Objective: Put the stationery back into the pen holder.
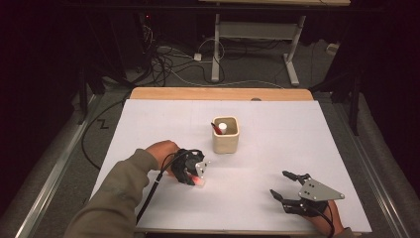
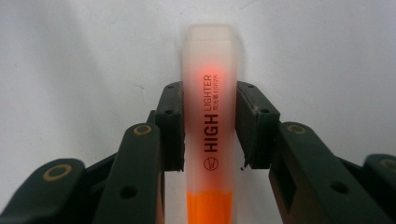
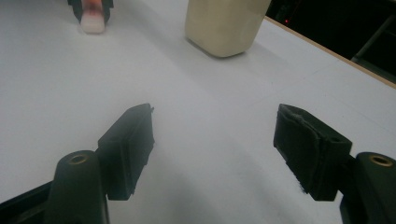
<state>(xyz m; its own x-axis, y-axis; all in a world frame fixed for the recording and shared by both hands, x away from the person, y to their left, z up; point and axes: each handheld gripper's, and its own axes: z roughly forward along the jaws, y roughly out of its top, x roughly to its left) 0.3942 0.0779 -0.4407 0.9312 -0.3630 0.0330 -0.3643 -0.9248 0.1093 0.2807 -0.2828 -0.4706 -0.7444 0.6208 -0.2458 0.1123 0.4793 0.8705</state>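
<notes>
Left gripper point(image 2: 208, 126) is clamping both pads on the orange highlighter point(image 2: 212, 116) (frosted cap pointing away), which is lying on the white table point(image 1: 277, 144) near the cream cup point(image 1: 226, 135). Right gripper point(image 3: 212, 154) is sitting wide open, holding nothing.

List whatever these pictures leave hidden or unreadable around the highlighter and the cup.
- Orange highlighter with a frosted cap: the left gripper view's bottom edge cuts off its body.
- Pens in the cream square ceramic cup: too small in the high view to identify.
- Cup top: cut off by the right gripper view's top edge.
</notes>
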